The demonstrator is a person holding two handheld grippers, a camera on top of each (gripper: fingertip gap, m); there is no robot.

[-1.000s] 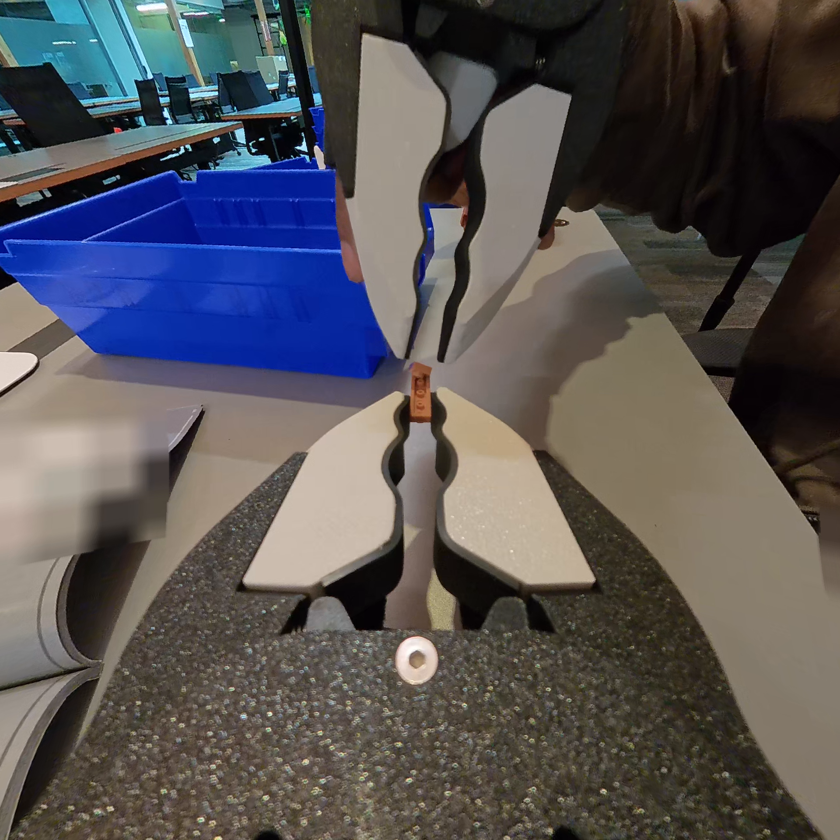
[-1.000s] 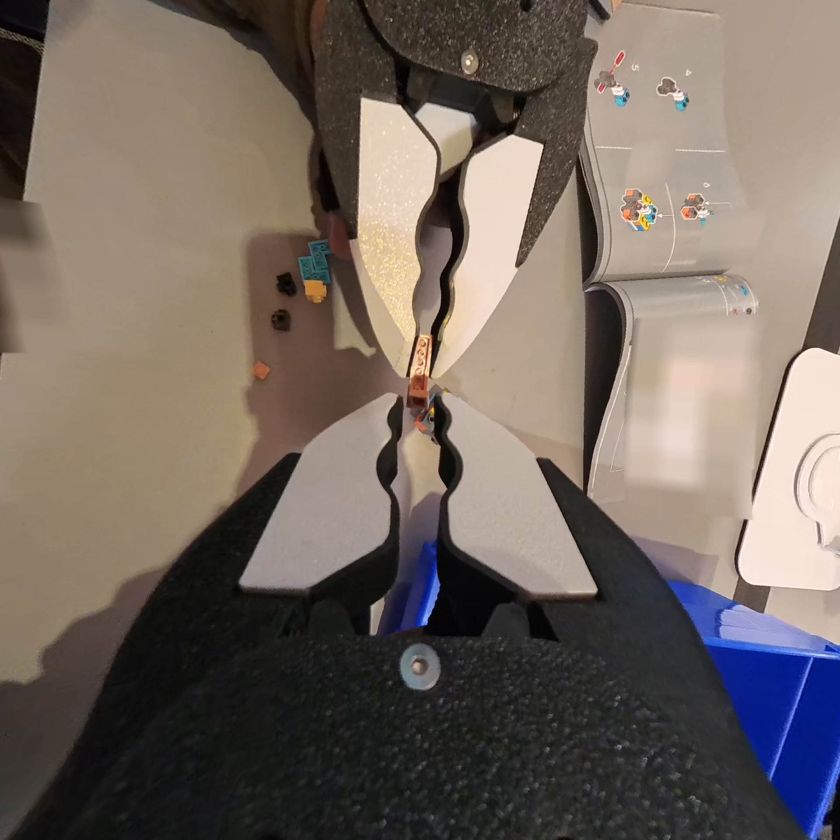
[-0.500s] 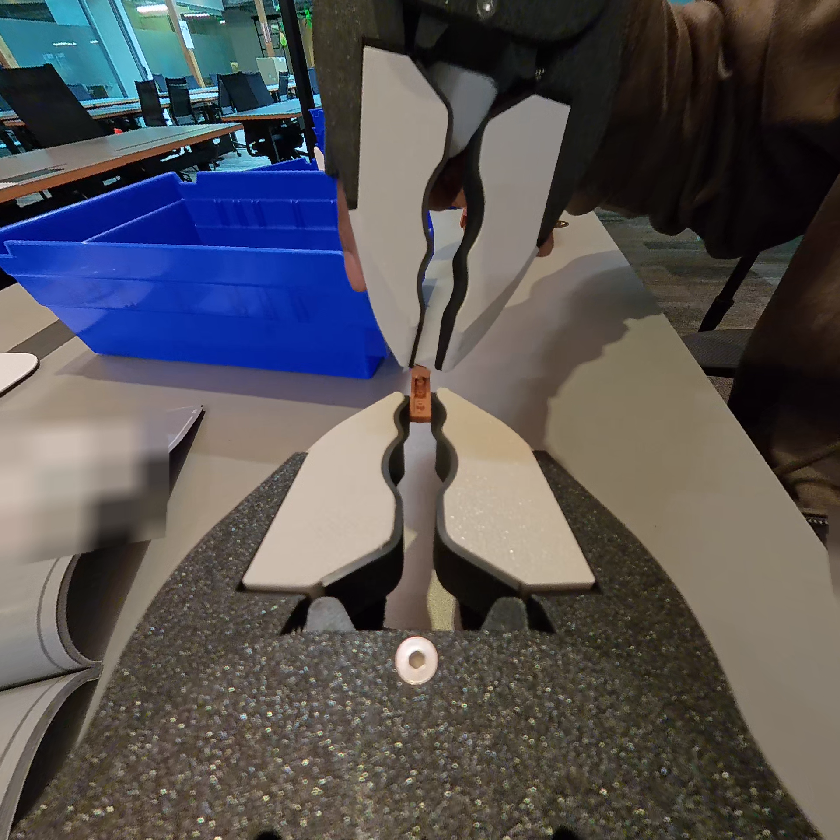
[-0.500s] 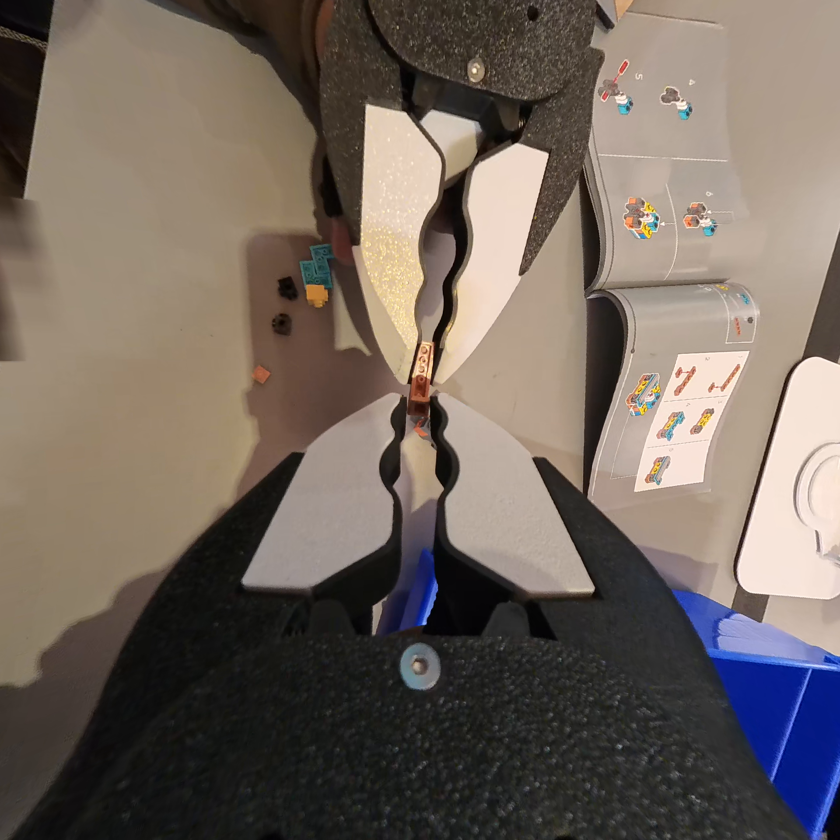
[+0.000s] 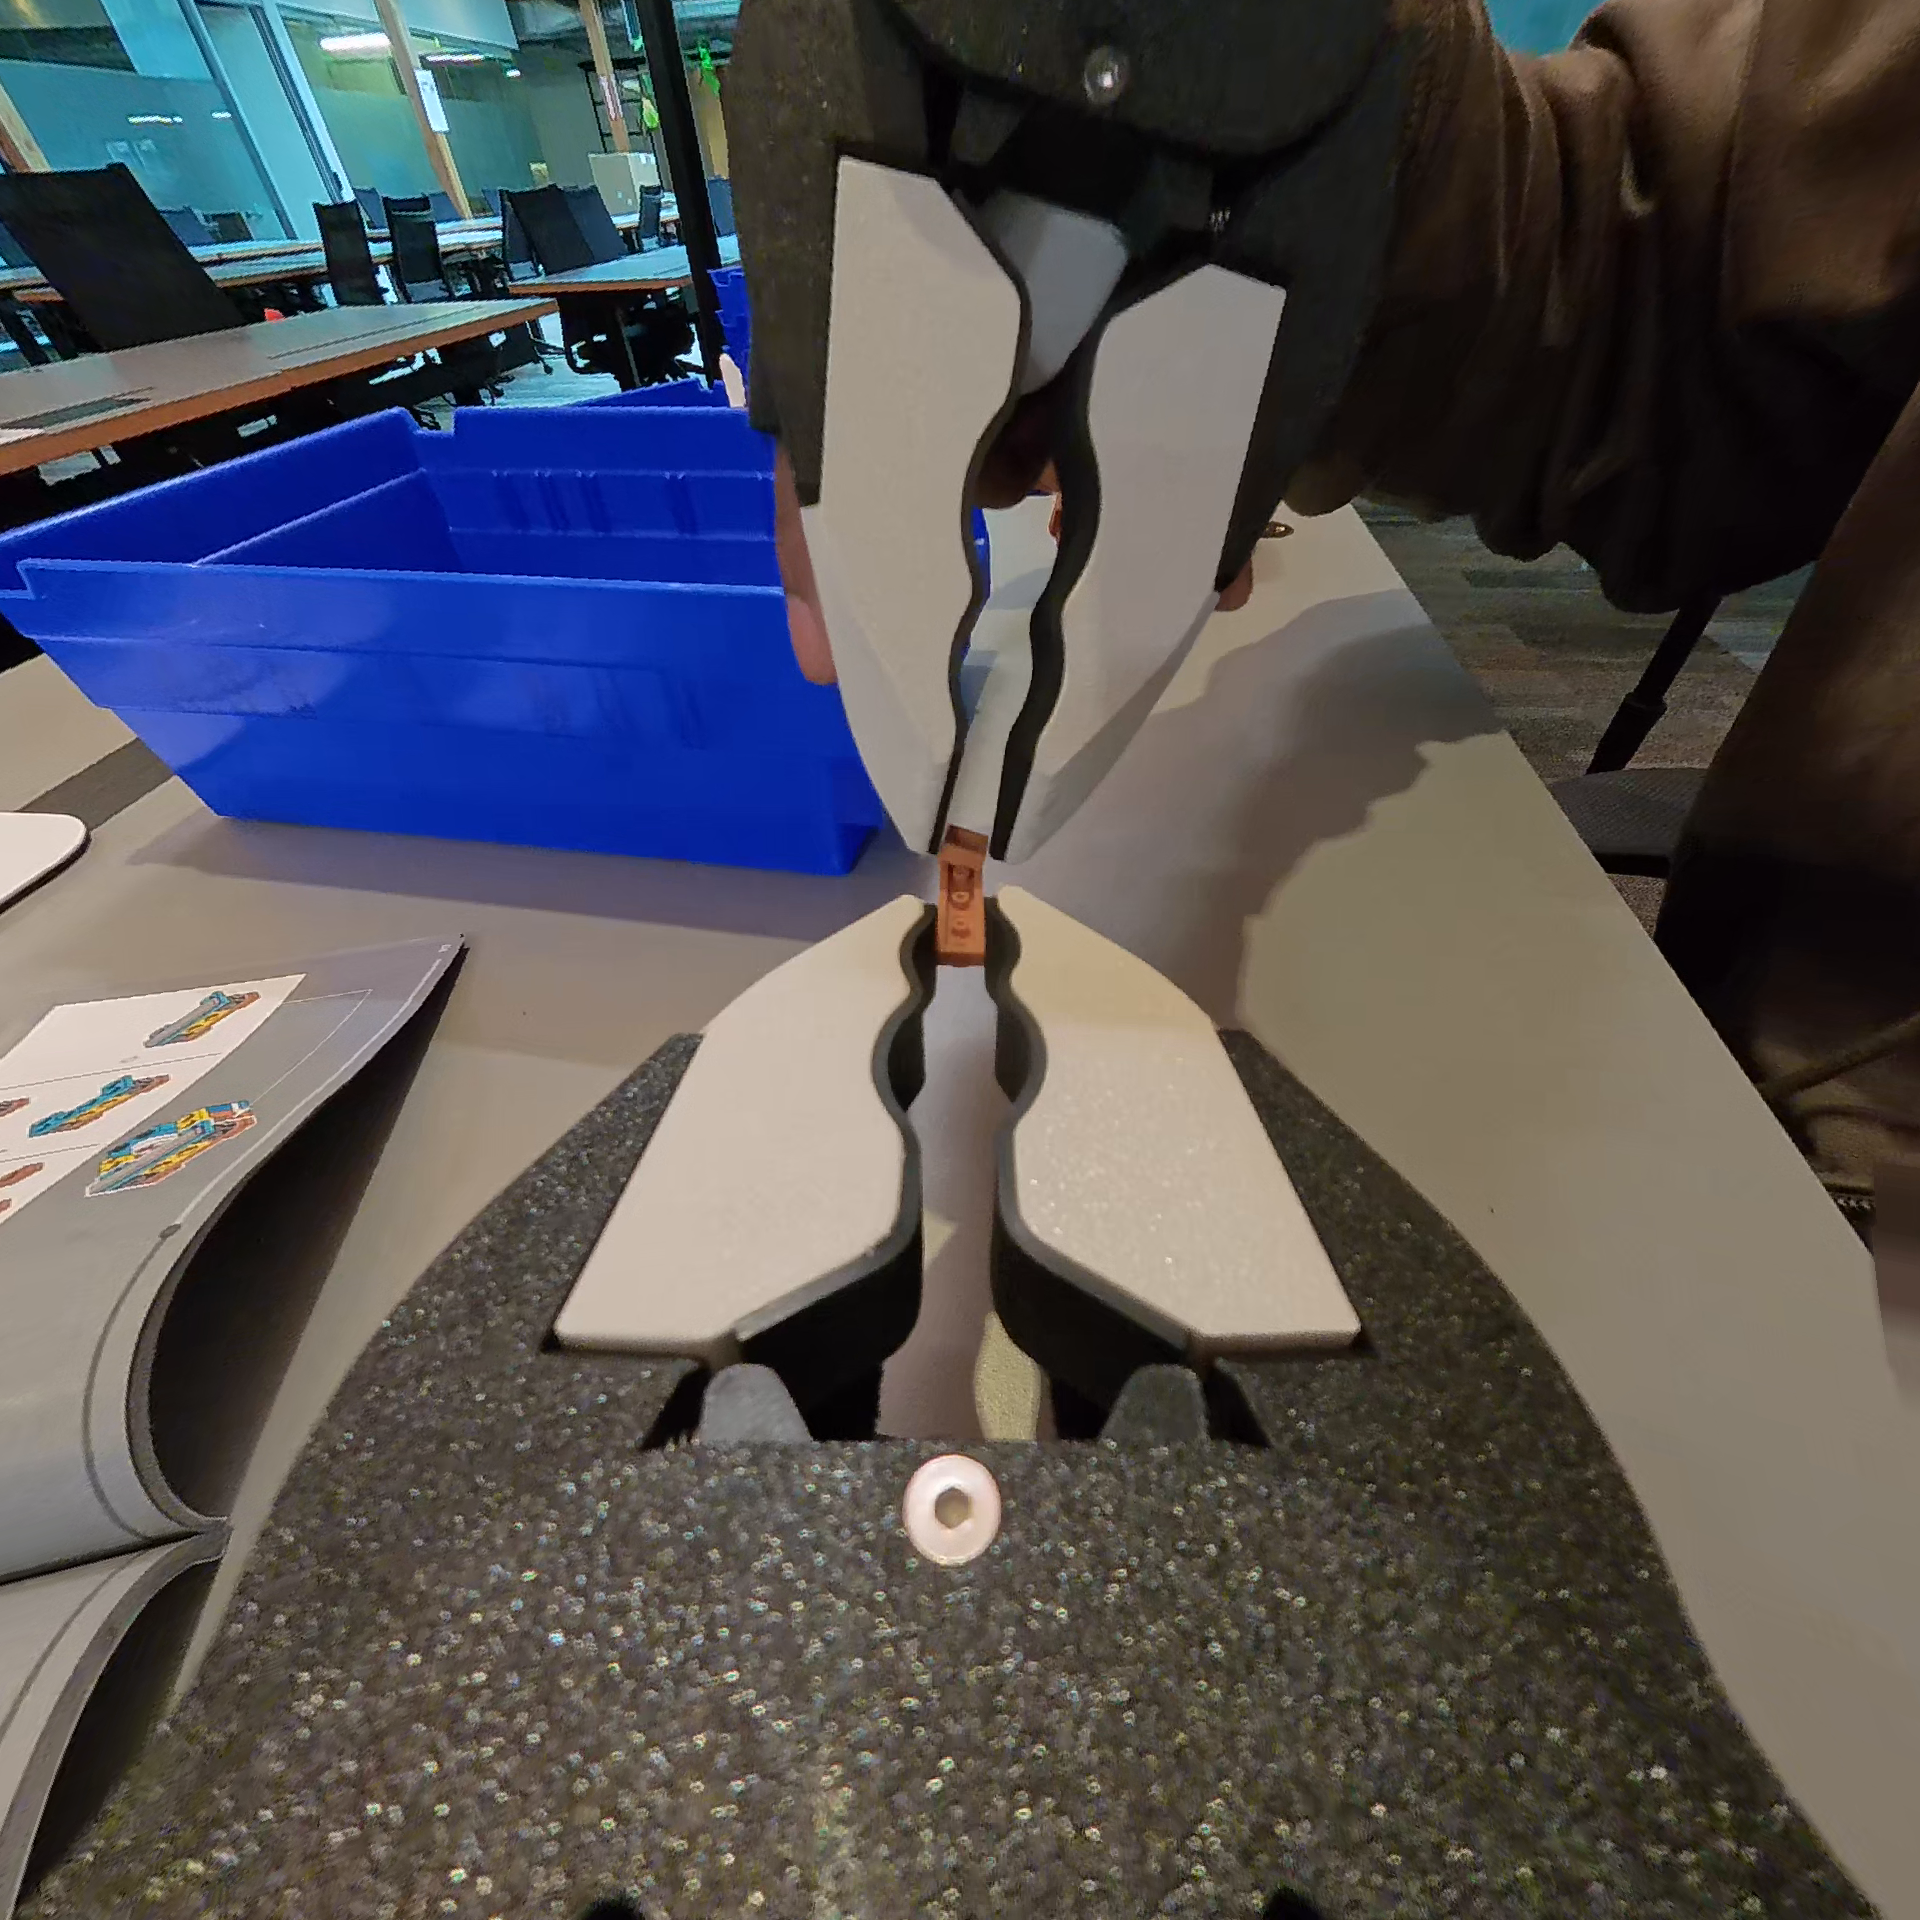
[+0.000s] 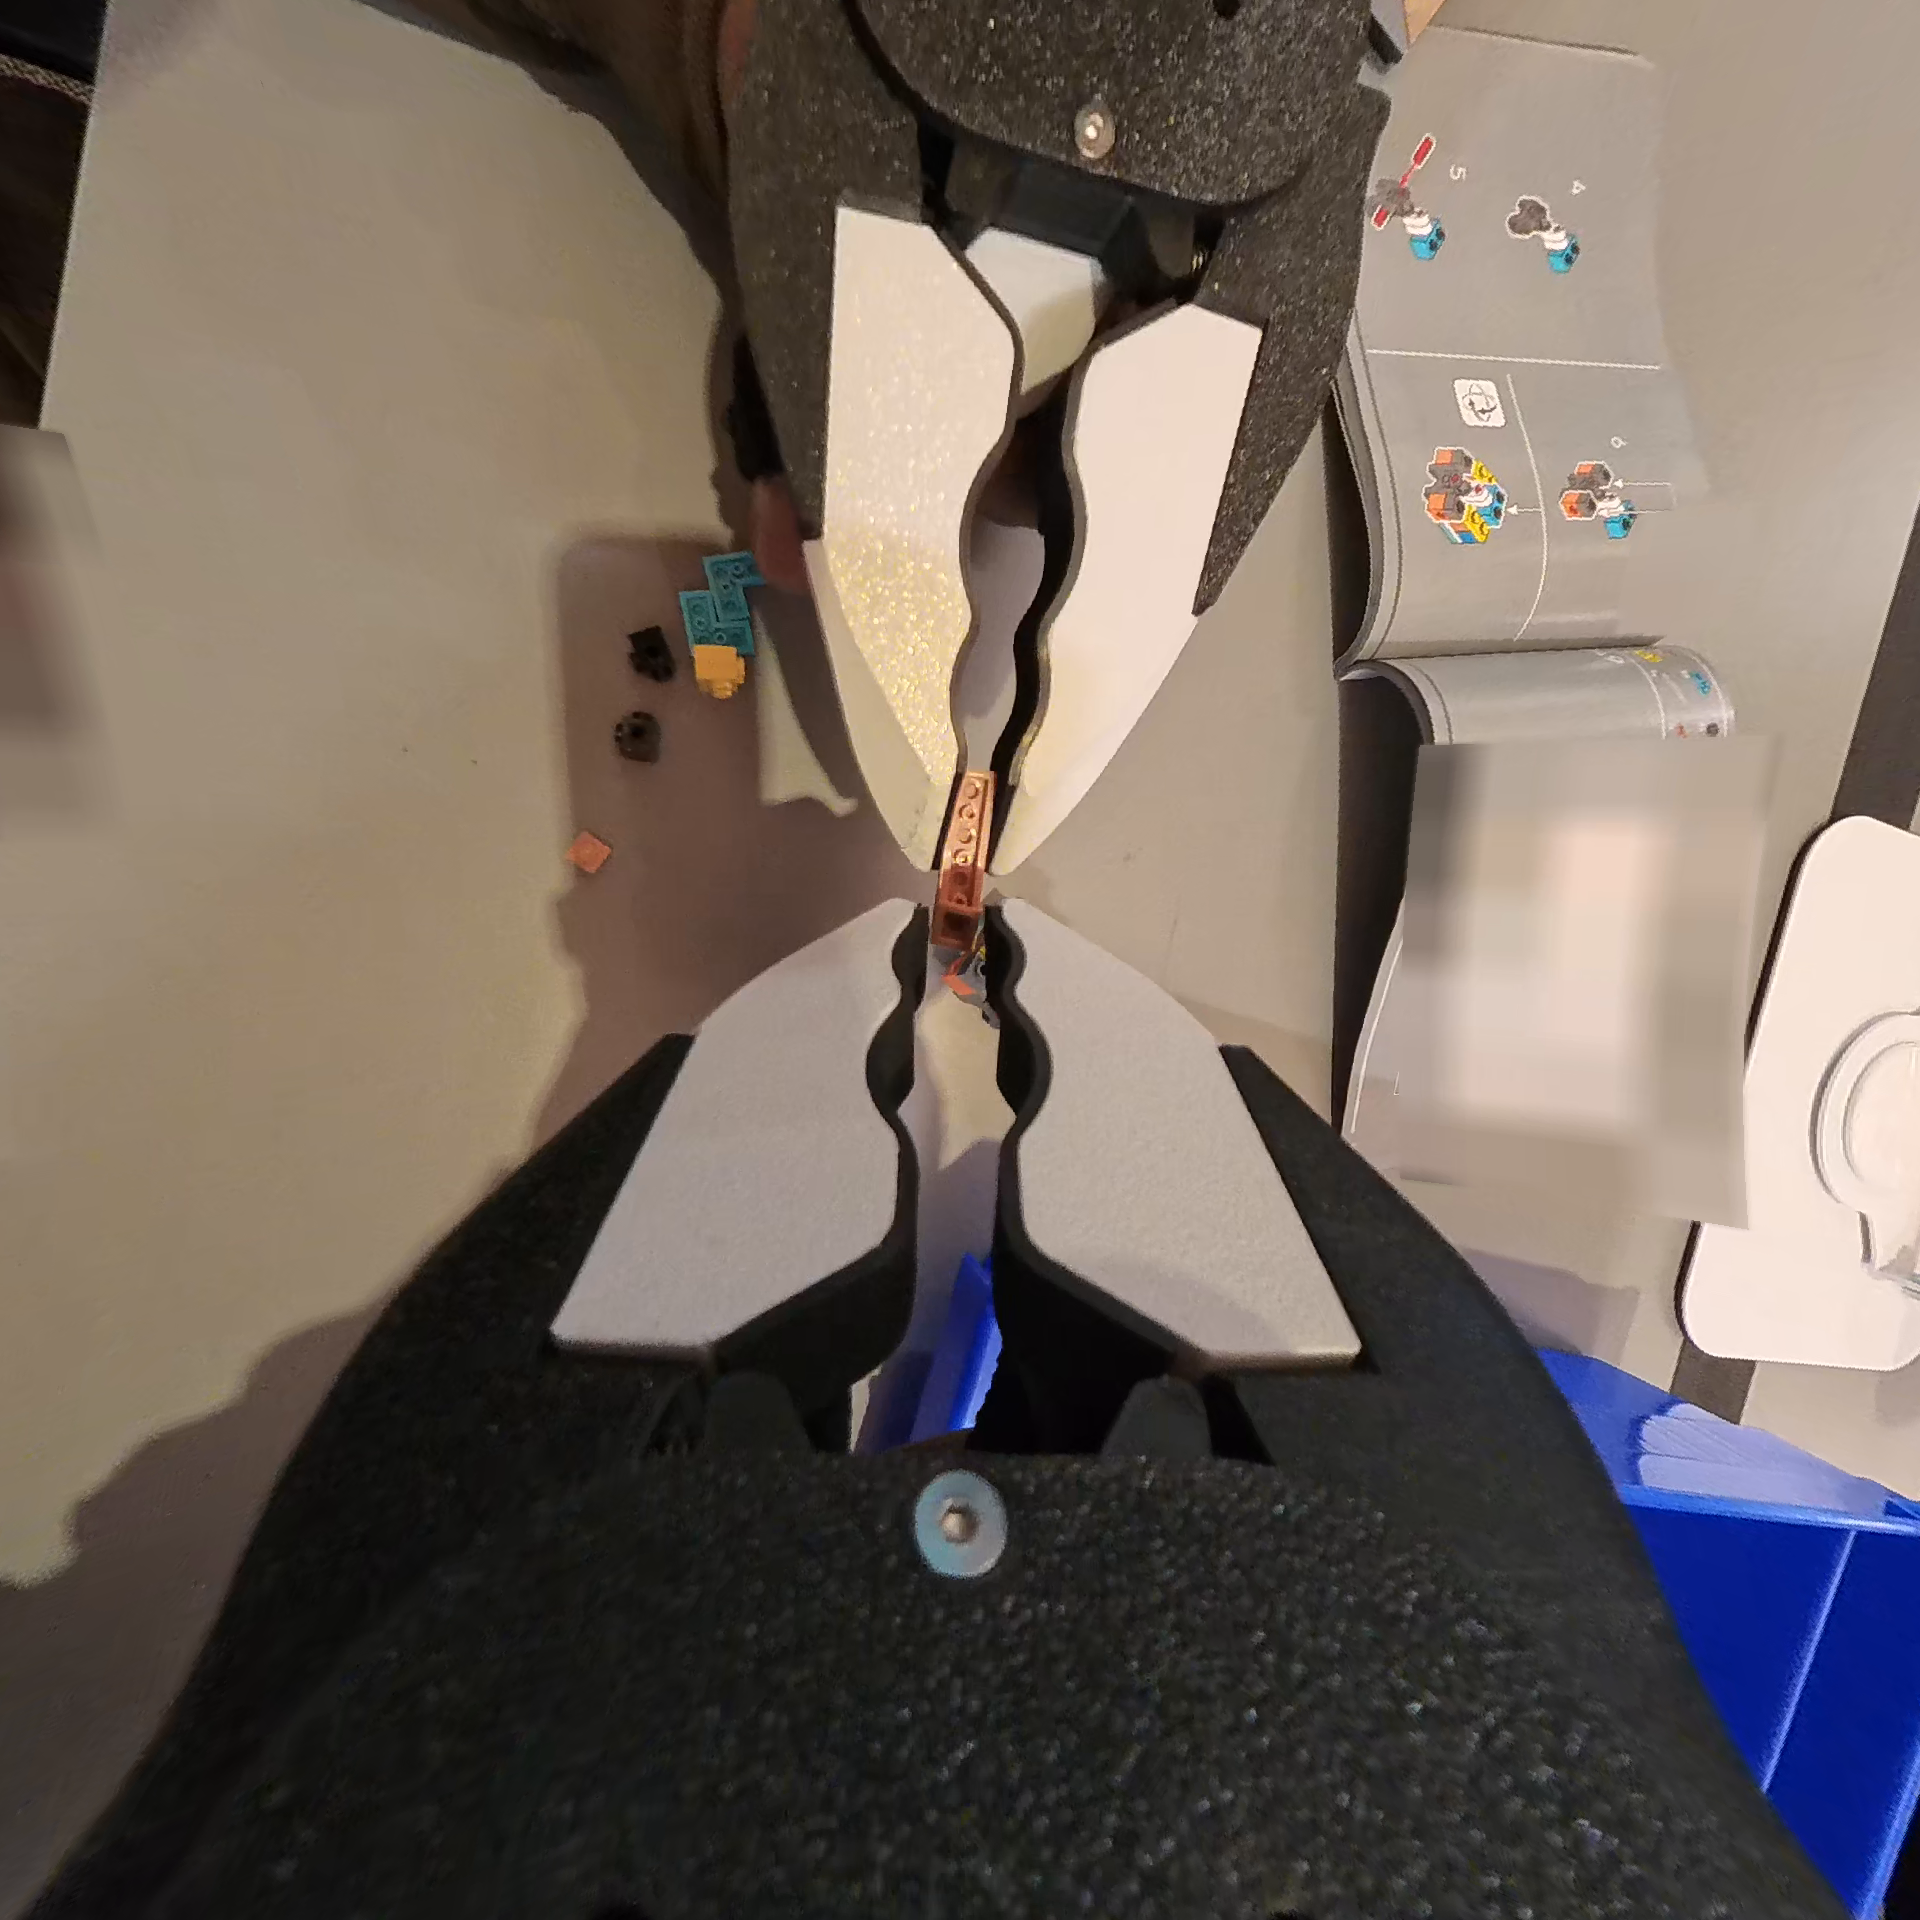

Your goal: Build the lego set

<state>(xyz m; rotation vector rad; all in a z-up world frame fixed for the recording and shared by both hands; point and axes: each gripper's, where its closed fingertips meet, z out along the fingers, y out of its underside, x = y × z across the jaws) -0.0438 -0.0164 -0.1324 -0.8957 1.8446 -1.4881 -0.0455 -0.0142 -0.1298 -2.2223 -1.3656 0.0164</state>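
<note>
Between the two sets of fingers, held tip to tip above the counter (image 5: 1351, 1039), sits a brown lego piece (image 5: 960, 920). The left gripper (image 5: 960, 925) is clenched on its near end; the right gripper (image 6: 956, 920) pinches a short brown brick (image 6: 954, 914) meeting that piece's far end. Loose teal, yellow, black and orange lego pieces (image 6: 717, 634) lie on the counter beside them. An open instruction booklet (image 6: 1507, 416) and a blue bin (image 5: 468, 644) lie farther out.
</note>
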